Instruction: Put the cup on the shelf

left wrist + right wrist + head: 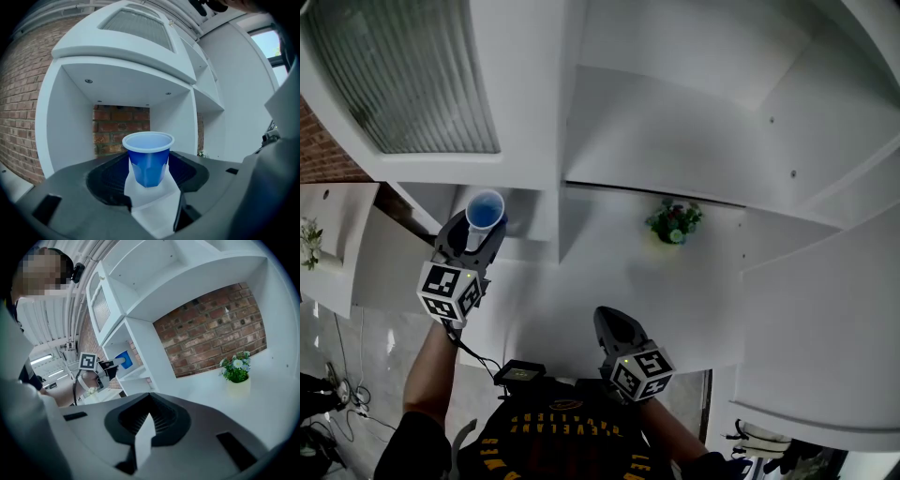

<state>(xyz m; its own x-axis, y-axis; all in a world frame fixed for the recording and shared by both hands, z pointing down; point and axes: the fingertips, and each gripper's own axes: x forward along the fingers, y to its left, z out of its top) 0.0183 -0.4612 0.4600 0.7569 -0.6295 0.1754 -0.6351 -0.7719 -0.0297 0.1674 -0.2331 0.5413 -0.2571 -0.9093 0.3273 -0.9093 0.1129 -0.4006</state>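
Observation:
A blue plastic cup (485, 208) (148, 157) stands upright between the jaws of my left gripper (476, 236) (149, 180), which is shut on its lower part. The cup hangs at the mouth of a narrow white shelf compartment (70, 122), a little above its floor, with a brick wall showing behind. In the right gripper view the cup (123, 359) and the left gripper (107, 365) appear small at the left. My right gripper (616, 328) (146, 425) is low and close to my body, shut with nothing in it.
A small potted plant (675, 223) (236, 372) stands on the wide white shelf to the right. A white upright divider (567, 220) separates that shelf from the cup's compartment. A frosted cabinet door (403, 75) sits above the compartment. Another small flower (311, 239) is at the far left.

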